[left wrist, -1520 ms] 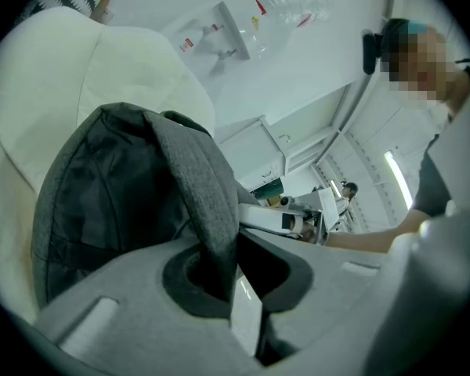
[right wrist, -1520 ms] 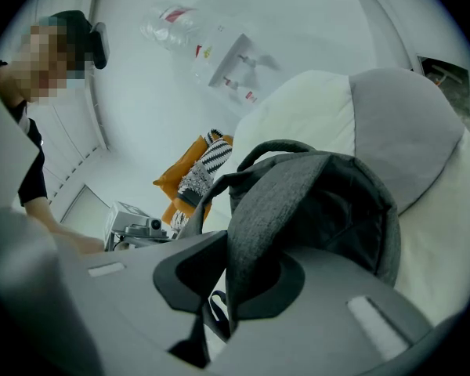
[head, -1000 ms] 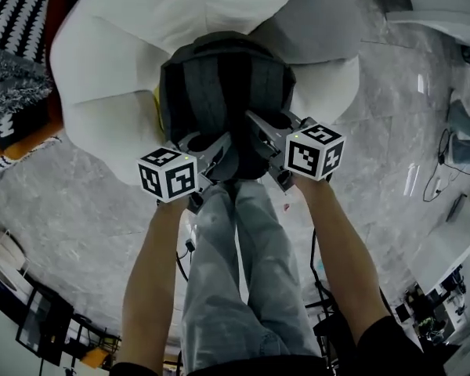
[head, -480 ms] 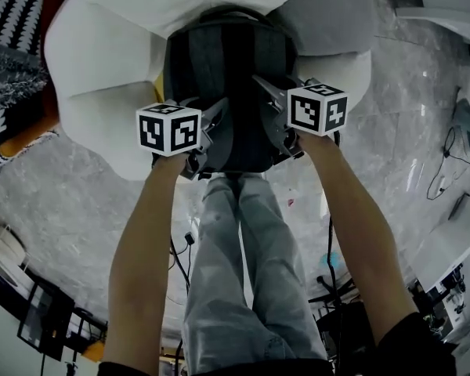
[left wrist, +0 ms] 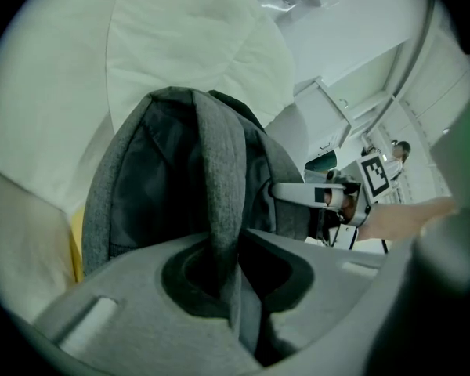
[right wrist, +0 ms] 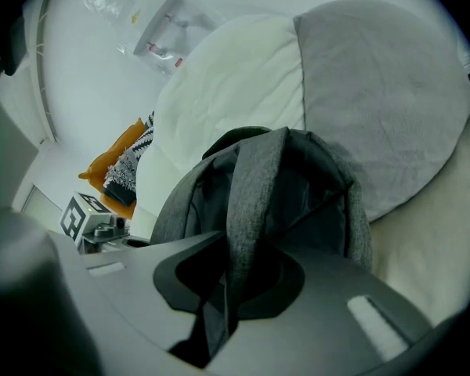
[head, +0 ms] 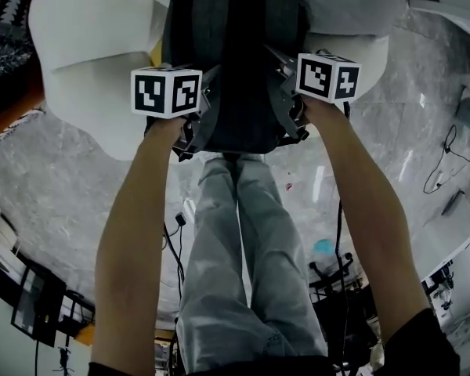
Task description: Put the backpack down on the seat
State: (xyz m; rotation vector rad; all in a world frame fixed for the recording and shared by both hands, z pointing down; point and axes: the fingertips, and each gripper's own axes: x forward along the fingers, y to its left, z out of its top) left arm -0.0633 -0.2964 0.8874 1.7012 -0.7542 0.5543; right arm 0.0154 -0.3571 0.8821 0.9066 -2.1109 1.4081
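The grey, marble-veined floor [head: 70, 186] takes up most of the head view and spreads out on every side of the seat [head: 78, 53]. The seat is a broad, pale, puffy piece built of rounded white cushions. One grey cushion [right wrist: 376, 92] stands at its back on the right.

The backpack [head: 235, 61], dark grey, stands upright at the middle of the seat's front, its back panel toward the person. White cushions rise behind it and to both sides. No view shows whether its bottom rests on the seat.

The person's legs [head: 239, 257] in light jeans stand just before the seat, below the pack.

To the seat's left, an orange thing [right wrist: 113, 159] with black-and-white striped fabric [right wrist: 139, 157] on it lies near the wall. To the seat's right and well away, thin cables [head: 446, 163] trail over the floor, and a small teal thing [head: 323, 247] lies nearer the person's feet.

The left gripper [left wrist: 231, 284] has its jaws narrow, pinching the pack's left shoulder strap [left wrist: 219, 178]. The right gripper [right wrist: 227, 288] has its jaws narrow too, pinching the right shoulder strap [right wrist: 251, 186]. Both are held in front of the seat.
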